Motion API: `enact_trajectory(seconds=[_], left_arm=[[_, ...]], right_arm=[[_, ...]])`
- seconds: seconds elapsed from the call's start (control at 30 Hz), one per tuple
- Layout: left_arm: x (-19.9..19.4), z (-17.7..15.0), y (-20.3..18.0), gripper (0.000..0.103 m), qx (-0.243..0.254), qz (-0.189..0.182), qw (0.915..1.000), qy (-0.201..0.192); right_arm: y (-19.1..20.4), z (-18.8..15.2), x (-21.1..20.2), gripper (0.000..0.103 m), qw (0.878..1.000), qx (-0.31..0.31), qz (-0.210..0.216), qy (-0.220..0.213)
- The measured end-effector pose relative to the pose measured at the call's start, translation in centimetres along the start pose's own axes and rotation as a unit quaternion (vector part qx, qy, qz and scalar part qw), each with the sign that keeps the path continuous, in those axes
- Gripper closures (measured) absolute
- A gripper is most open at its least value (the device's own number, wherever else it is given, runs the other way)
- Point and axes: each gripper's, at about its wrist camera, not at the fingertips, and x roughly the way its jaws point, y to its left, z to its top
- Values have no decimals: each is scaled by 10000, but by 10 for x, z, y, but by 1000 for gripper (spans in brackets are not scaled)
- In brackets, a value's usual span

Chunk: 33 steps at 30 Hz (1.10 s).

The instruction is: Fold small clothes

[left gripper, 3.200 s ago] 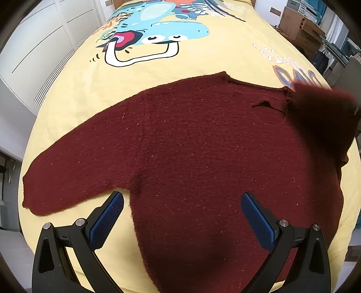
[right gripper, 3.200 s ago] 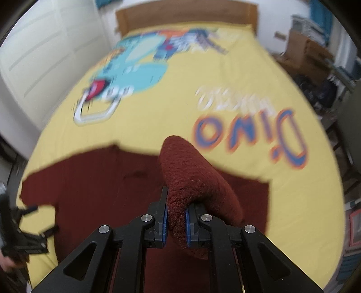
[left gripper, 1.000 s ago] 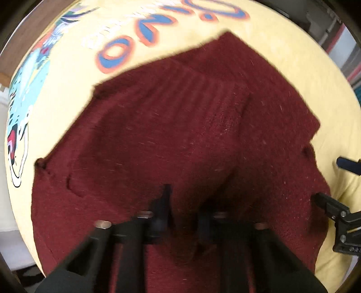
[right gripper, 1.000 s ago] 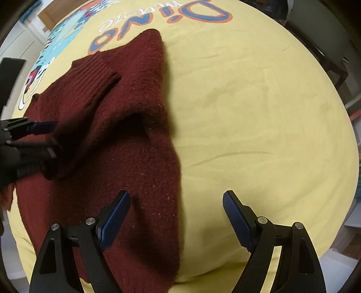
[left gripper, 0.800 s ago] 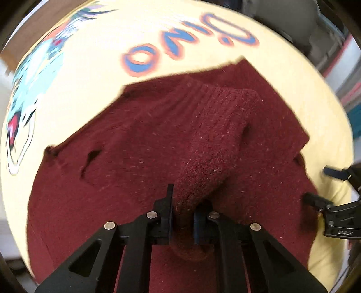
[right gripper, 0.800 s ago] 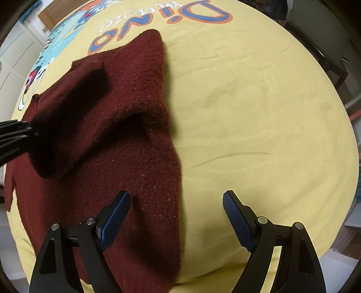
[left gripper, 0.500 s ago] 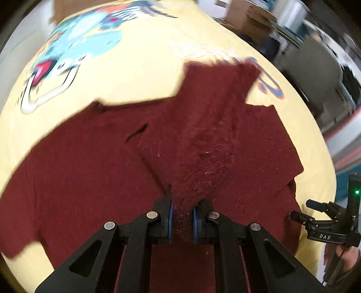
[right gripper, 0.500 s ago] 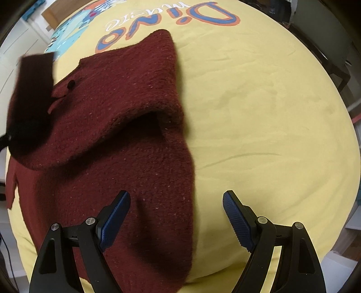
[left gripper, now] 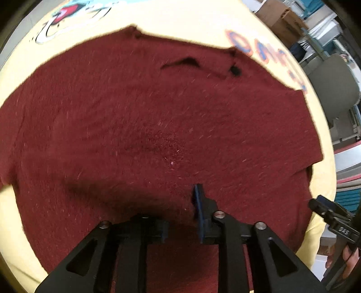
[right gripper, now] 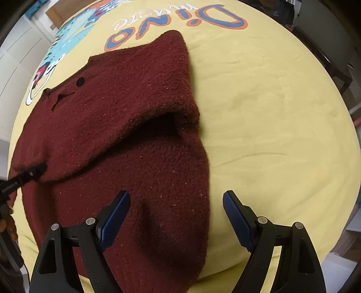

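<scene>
A dark red knit sweater [left gripper: 158,112] lies spread on the yellow bed sheet [left gripper: 180,20]. In the right wrist view one sleeve [right gripper: 112,126] is folded across the sweater [right gripper: 158,180] body. My left gripper [left gripper: 180,205] points down close over the knit. Its jaws are opening, with the sleeve's end between them and fabric hiding the left fingertip. From the other camera the left gripper [right gripper: 31,173] touches the sleeve's end at the far left. My right gripper [right gripper: 176,198] hovers open and empty over the sweater's near right edge.
The sheet [right gripper: 270,112] carries a cartoon dinosaur and "Dino" lettering [right gripper: 180,24]. A grey chair [left gripper: 334,90] and cardboard boxes [left gripper: 277,20] stand beside the bed. White wardrobe doors [right gripper: 15,54] are on the left. The right gripper [left gripper: 334,220] and a hand [left gripper: 348,259] show at the edge.
My left gripper carried the sleeve across the sweater and lowered it flat onto the body. Its jaws, shut tight before, now stand slightly apart. The right gripper stayed open and barely shifted.
</scene>
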Motion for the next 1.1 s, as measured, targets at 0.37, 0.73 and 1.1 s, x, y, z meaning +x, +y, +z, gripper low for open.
enact_trajectory(seconds=[0.37,0.73,1.1], left_arm=[[-33,-11,22,3,201,394,9990,-45],[-28,20,90,11,-482,487,9976,-36],[1,31,55,91,-208,311,9991,185]], right_arm=[[3,-5,-1,18,9998,130,116,-59],[10,-4,2,18,9999,110,96,-31],[16,3,6,18,10000,5,-29,5]])
